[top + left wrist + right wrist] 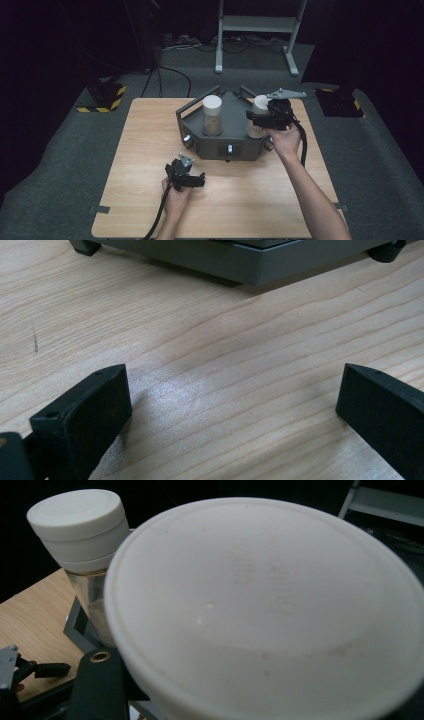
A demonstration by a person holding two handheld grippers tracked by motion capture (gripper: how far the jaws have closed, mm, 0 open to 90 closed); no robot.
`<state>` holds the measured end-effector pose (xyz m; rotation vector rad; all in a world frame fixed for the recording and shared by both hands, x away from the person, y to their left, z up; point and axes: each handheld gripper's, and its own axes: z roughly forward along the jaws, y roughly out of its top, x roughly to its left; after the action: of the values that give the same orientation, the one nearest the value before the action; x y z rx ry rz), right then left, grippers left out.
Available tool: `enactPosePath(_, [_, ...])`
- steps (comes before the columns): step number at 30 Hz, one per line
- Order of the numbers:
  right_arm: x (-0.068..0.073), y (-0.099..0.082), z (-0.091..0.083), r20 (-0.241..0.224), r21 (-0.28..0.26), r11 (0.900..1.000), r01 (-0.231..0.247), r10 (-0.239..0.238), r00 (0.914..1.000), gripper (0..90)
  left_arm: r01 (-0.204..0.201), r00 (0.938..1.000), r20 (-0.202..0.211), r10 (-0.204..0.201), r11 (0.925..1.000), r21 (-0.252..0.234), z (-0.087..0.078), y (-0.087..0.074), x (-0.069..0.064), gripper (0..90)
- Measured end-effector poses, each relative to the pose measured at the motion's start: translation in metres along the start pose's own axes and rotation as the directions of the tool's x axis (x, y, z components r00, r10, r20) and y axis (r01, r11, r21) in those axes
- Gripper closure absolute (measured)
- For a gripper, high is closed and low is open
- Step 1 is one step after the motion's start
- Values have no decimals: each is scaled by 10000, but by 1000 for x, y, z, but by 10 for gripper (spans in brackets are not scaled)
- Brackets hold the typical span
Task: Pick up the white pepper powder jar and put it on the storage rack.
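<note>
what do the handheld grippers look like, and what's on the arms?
Both grippers, left and right, are black with blocky jaws. Each carries a grey three-cornered plate and trails a black cable. A brass insert shows on the right one. Forearms are bare: no sleeves visible.

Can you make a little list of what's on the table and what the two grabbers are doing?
table: wooden
grey stand: at the back of the table
left jar: white lid, brownish stuff inside, upright on the stand
right jar: white lid, on the stand
left gripper: open, over bare wood before the stand
right gripper: at the right jar's lid; grip unclear
</note>
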<state>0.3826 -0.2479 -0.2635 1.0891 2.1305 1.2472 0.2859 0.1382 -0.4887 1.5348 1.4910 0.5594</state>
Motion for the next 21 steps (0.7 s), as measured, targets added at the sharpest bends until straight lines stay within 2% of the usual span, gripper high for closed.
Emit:
enactPosePath(12, [4,9,18,325,260,9996,-76,68,9994,352,5,10000,-2,-5,10000,-3,0,0,0,12])
enactPosePath(21, [6,9,30,465,437,9990,-128,108,9989,352,17,10000,-2,-17,10000,-12,0,0,0,12])
